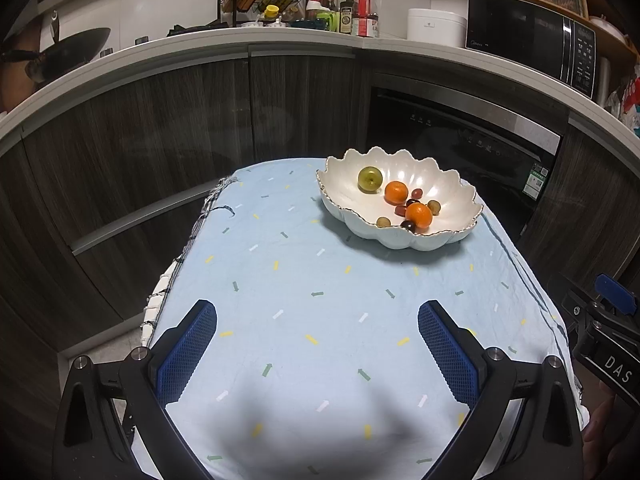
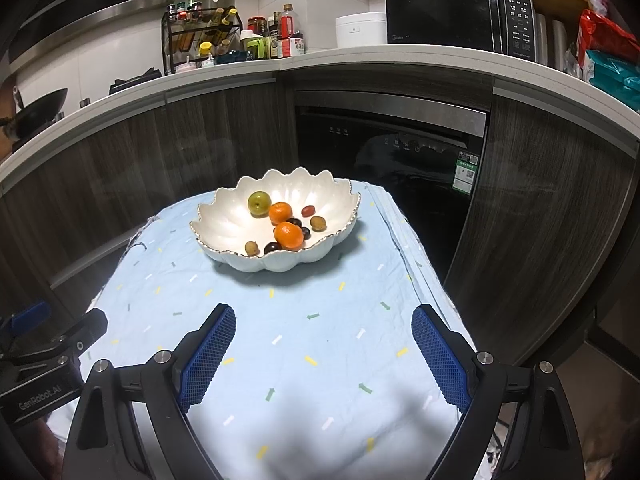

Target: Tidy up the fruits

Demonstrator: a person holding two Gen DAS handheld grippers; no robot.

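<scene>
both units sat over the near end of the worktop (image 1: 320,320), which was covered in a light blue cloth (image 2: 320,340) with small arrow marks. left hand-held gripper (image 1: 318,354) had its jaws wide apart, nothing between the blue pads, only cloth under them. right hand-held gripper (image 2: 323,356) was the same: jaws spread wide, empty, pointed down toward the cloth. each one showed at the edge of the other's view, well apart from the fruit.

fruit was all in the white scalloped bowl (image 2: 224,236) at the far end of the worktop, right of centre from the left wrist view, left of centre from the right wrist view. bowl rim (image 1: 400,240) had a thin gold edge.

contents:
- green apple (image 2: 259,203) toward the back of the bowl
- rear orange (image 2: 280,213) just in front of the apple, touching or nearly touching it
- front orange (image 2: 289,235) near the front rim
- dark grapes (image 2: 272,247) clustered against the front orange
- one red grape (image 2: 307,211) off to the right, alone
- two small tan round fruits (image 2: 318,223), one right of the oranges, one at the front left; kind not clear

behind the worktop: dark wood cabinets (image 2: 160,152), a built-in dishwasher (image 2: 392,148), a microwave (image 2: 460,16), a spice rack (image 2: 200,36) and bottles on the counter.
</scene>
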